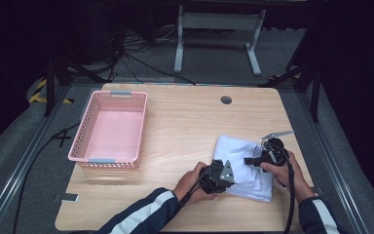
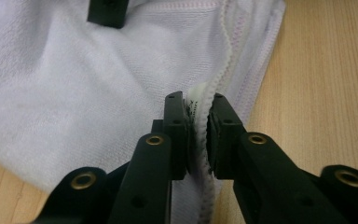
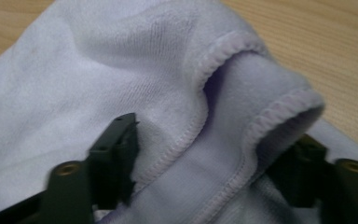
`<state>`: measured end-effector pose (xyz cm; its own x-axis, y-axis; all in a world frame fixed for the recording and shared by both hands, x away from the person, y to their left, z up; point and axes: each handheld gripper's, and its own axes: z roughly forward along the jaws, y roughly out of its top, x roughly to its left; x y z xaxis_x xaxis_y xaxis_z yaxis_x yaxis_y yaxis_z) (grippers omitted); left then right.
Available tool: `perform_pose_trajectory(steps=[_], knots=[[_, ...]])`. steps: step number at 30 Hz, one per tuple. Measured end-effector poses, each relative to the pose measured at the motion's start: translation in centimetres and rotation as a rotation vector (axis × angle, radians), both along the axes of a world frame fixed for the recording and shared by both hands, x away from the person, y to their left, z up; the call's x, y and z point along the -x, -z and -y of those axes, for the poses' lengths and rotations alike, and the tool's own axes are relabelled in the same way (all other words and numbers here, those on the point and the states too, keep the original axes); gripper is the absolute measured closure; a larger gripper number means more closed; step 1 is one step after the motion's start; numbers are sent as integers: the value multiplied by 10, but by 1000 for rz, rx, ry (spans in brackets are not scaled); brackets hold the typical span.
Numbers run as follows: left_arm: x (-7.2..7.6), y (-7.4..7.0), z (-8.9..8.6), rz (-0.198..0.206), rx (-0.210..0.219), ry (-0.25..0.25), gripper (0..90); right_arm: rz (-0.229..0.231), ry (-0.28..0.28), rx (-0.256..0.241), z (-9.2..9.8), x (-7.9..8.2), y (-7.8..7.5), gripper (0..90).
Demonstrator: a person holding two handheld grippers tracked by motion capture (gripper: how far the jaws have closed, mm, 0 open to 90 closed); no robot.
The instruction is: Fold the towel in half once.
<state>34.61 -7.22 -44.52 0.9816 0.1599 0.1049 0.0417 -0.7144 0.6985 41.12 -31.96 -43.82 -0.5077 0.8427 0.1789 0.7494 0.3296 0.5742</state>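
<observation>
The white towel (image 1: 246,165) lies folded on the near right part of the table (image 1: 185,126). The left gripper (image 2: 199,126) has its jaws closed narrowly on the towel's stitched hem, which runs up between them. The right gripper (image 3: 214,154) has its jaws spread wide, with a raised fold of towel lying between them. The pink basket (image 1: 111,127) stands well apart, beyond the left jaws.
</observation>
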Motion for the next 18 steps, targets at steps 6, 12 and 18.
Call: perform_pose_trajectory(steps=[6,12,18], knots=[[2,-12,-4,32,17,5,820,73,-12,7,1,6,-17,759],[5,-30,-2,77,55,33,823,108,-33,-5,3,16,-43,760],[10,-35,10,71,65,66,822,126,1,16,11,19,-47,822]])
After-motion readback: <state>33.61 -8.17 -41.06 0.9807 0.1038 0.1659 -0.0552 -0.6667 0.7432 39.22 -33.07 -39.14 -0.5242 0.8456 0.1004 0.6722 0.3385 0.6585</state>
